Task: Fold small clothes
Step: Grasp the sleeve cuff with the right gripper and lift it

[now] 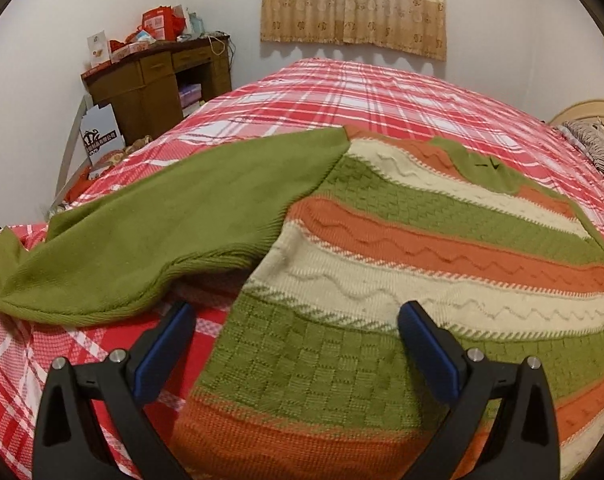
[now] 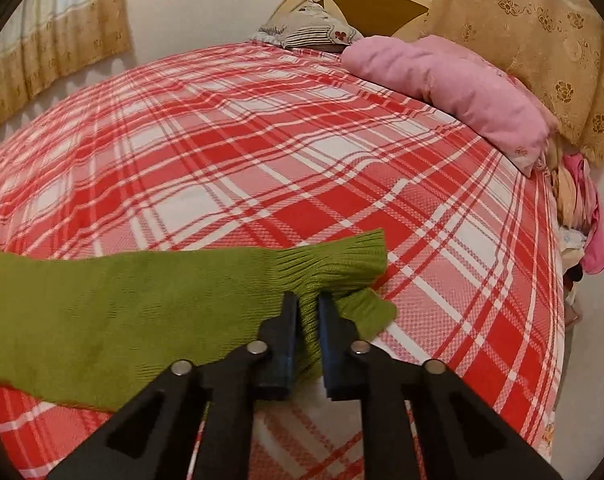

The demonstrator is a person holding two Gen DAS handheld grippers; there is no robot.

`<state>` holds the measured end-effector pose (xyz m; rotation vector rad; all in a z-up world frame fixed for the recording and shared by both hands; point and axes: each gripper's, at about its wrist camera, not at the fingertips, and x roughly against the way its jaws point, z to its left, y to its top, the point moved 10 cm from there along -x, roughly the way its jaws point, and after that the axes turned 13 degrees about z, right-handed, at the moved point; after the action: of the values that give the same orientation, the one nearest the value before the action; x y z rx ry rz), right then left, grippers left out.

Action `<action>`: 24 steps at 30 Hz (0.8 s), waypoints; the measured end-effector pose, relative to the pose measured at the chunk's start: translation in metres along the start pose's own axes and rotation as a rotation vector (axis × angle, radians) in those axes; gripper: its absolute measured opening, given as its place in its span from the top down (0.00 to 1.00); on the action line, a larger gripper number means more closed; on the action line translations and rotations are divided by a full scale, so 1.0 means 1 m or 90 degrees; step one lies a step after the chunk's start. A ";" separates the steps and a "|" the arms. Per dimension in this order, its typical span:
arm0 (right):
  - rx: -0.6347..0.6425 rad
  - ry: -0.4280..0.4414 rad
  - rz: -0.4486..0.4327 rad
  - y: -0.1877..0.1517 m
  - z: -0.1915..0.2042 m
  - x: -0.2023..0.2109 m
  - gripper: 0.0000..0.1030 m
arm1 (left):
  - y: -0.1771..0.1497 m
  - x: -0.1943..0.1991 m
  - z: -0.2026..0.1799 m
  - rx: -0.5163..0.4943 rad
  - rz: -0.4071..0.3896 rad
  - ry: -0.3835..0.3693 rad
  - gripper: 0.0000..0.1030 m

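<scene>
We have one knitted sweater (image 1: 402,240) spread on the bed (image 1: 362,92), its body banded in green, orange and cream, with plain green sleeves. We judge it soft, thick and limp, fairly light but stretchy: it will sag and drag on the plaid bedcover rather than hold any shape, and the ribbed parts look the firmest places to pinch.

Our right claw (image 2: 308,312) has its jaws pressed narrow on the ribbed cuff (image 2: 334,268) of one green sleeve (image 2: 121,300), which lies stretched out across the bedcover. That cuff seems a sound hold, since the ribbing bunches and should not slip.

Our left claw (image 1: 295,320) stands wide, holding nothing, poised over the lower body of the sweater near the orange hem band. The other sleeve (image 1: 141,220) lies out to the left there. For the next hold we would take the hem edge or the shoulder seam.

Counted: one sweater, two sleeves, two claws. Off the task, we see one pink pillow (image 2: 454,92), one wooden desk (image 1: 157,80), and curtains (image 1: 354,4).
</scene>
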<state>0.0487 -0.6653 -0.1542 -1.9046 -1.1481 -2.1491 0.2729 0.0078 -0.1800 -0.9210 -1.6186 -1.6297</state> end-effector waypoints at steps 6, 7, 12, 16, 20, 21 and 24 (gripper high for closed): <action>0.004 0.115 -0.068 0.012 0.042 0.076 0.94 | 0.000 0.001 -0.003 0.003 -0.005 -0.009 0.00; 0.013 0.131 -0.076 0.013 0.053 0.088 0.94 | 0.001 0.000 -0.001 0.003 -0.007 -0.010 0.00; 0.072 0.240 -0.102 0.012 0.133 0.150 0.93 | 0.001 0.002 -0.001 0.005 -0.010 -0.019 0.00; 0.126 0.336 -0.085 -0.005 0.208 0.181 0.93 | 0.000 0.003 0.000 0.001 -0.012 -0.028 0.00; 0.181 0.421 -0.053 -0.035 0.289 0.199 0.93 | -0.002 0.006 0.000 -0.012 -0.006 -0.035 0.00; 0.200 0.440 -0.045 -0.047 0.317 0.203 0.93 | -0.004 0.008 0.002 -0.013 -0.004 -0.035 0.00; 0.232 0.482 -0.017 -0.077 0.374 0.201 0.93 | -0.006 0.019 0.017 0.000 -0.015 -0.026 0.00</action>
<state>0.2758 -0.3203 -0.0281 -0.8068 -1.2485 -2.1549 0.2583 0.0256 -0.1669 -0.9434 -1.6627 -1.6368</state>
